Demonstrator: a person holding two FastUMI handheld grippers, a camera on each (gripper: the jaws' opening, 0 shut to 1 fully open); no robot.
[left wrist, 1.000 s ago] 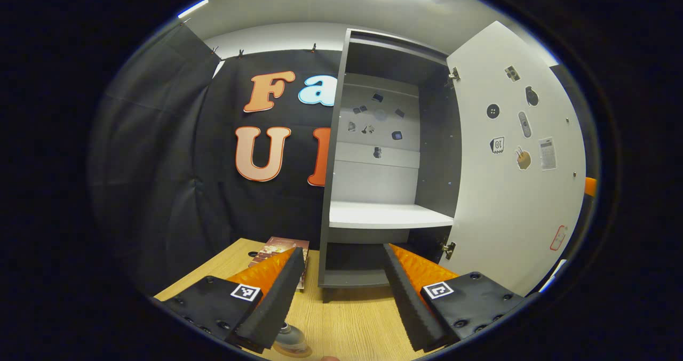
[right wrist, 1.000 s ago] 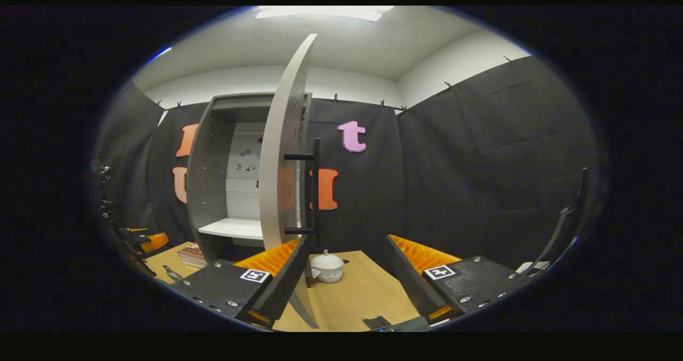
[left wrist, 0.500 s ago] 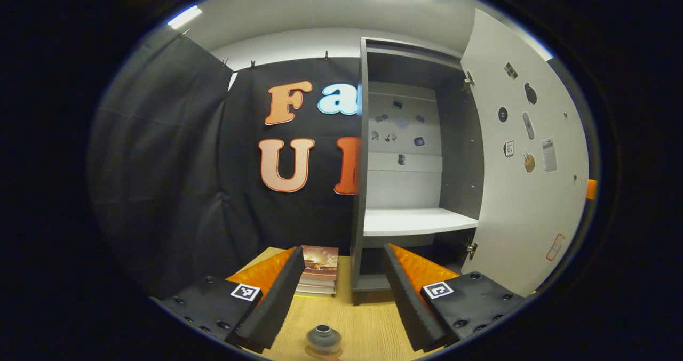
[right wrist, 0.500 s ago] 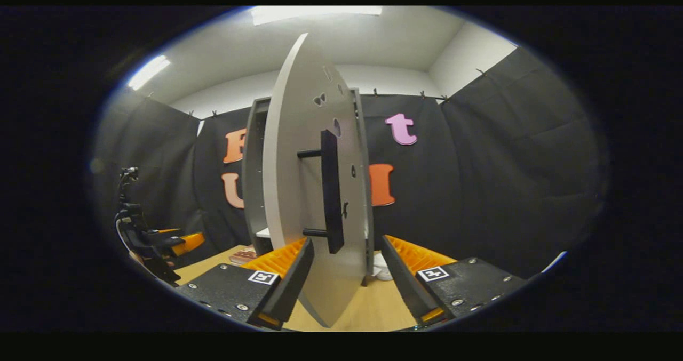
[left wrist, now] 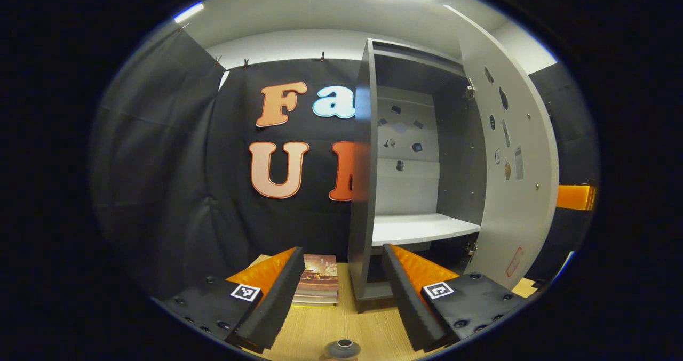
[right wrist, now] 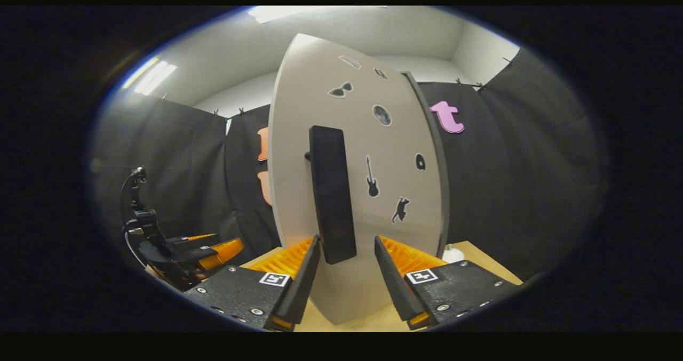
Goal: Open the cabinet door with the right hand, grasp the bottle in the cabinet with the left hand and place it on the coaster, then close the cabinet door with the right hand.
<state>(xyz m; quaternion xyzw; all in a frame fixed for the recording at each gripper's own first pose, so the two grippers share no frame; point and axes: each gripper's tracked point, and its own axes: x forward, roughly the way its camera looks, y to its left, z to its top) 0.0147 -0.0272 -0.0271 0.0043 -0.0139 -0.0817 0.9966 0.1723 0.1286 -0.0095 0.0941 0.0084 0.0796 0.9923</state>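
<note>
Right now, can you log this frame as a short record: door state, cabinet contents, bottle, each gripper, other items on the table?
door: cabinet door partly open, swung out from the cabinet
door handle: handle lies between the right gripper fingers, no clear contact
cabinet shelf: shelf bare
bottle: top of bottle visible on the table, below the left gripper
left gripper: open, holding nothing
right gripper: open
other: stack of books beside the cabinet

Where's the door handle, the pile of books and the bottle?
door handle (right wrist: 332, 193), right gripper view, middle of the black bar.
pile of books (left wrist: 319, 279), left gripper view, top cover.
bottle (left wrist: 342, 349), left gripper view, its open neck at the bottom edge.
</note>
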